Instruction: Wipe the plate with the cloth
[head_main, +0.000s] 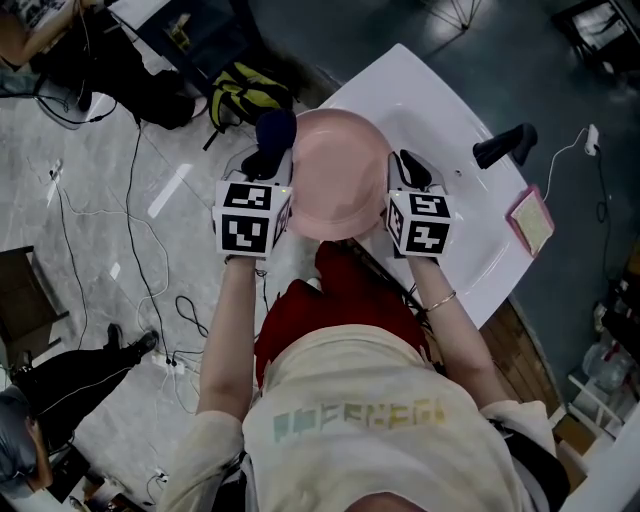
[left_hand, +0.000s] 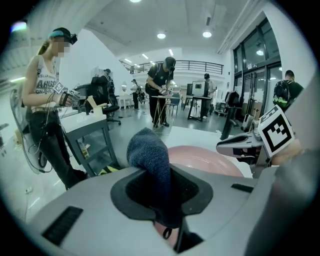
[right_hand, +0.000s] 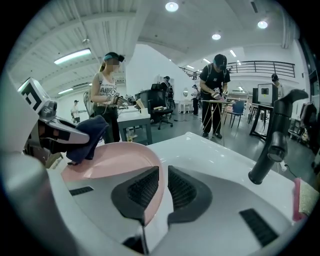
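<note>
Head view: 2 tools hold a pink plate (head_main: 335, 175) above the white sink (head_main: 430, 100), with the left tool (head_main: 268, 160) at its left edge and the right tool (head_main: 408, 170) at its right.

Left gripper view: the left tool is clamped on a dark blue cloth (left_hand: 149, 155), with the plate just beyond.

Right gripper view: the right tool pinches the plate's near rim, and the cloth sits at the far edge.

Wiping looks barely begun, and most of the surface is probably still to do.

Dim head view; bright fisheye-warped gripper views
</note>
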